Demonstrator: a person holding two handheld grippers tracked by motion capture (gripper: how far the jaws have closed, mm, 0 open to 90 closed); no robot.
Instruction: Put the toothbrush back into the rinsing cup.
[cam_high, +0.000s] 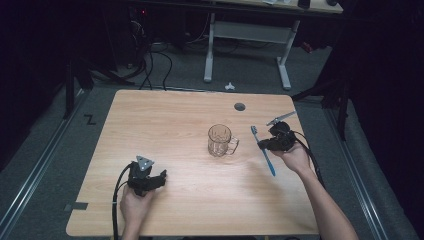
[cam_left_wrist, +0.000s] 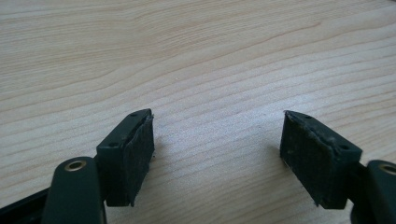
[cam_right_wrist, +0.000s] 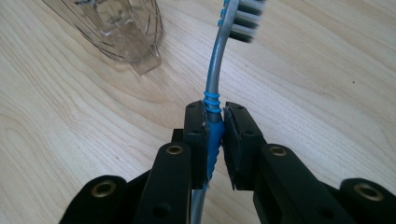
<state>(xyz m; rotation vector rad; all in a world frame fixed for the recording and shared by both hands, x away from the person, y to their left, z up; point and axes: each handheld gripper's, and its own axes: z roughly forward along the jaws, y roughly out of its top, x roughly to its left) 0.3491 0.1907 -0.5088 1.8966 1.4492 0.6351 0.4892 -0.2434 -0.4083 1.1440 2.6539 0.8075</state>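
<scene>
Nearest to us, at the near left of the pale wooden surface (cam_high: 190, 200), our left claw (cam_high: 161, 176) rests in our left hand (cam_high: 134, 204), its jaws spread wide with bare wood between them; in the left gripper view its black pads (cam_left_wrist: 137, 156) hold nothing.

Farther in and to the right, our right hand (cam_high: 296, 159) holds the right claw (cam_high: 262, 145) above the surface. It is clenched on the blue and grey plastic toothbrush (cam_high: 264, 150): in the right gripper view the two pads (cam_right_wrist: 196, 135) press on the ribbed blue grip of the handle (cam_right_wrist: 213, 140), and the bristled head (cam_right_wrist: 245, 21) points away from the claw. In the high view the toothbrush slants, head far and to the left, tail near and to the right.

Just left of the brush stands the clear glass mug with a handle (cam_high: 220, 141), upright near the middle of the surface, close to the brush head but apart from it. Nothing lies between them.

Farther still, a round grey cable hole (cam_high: 240, 106) sits in the surface near its far edge. Beyond it we see a white-legged desk frame (cam_high: 247, 42) on the grey floor (cam_high: 190, 75).
</scene>
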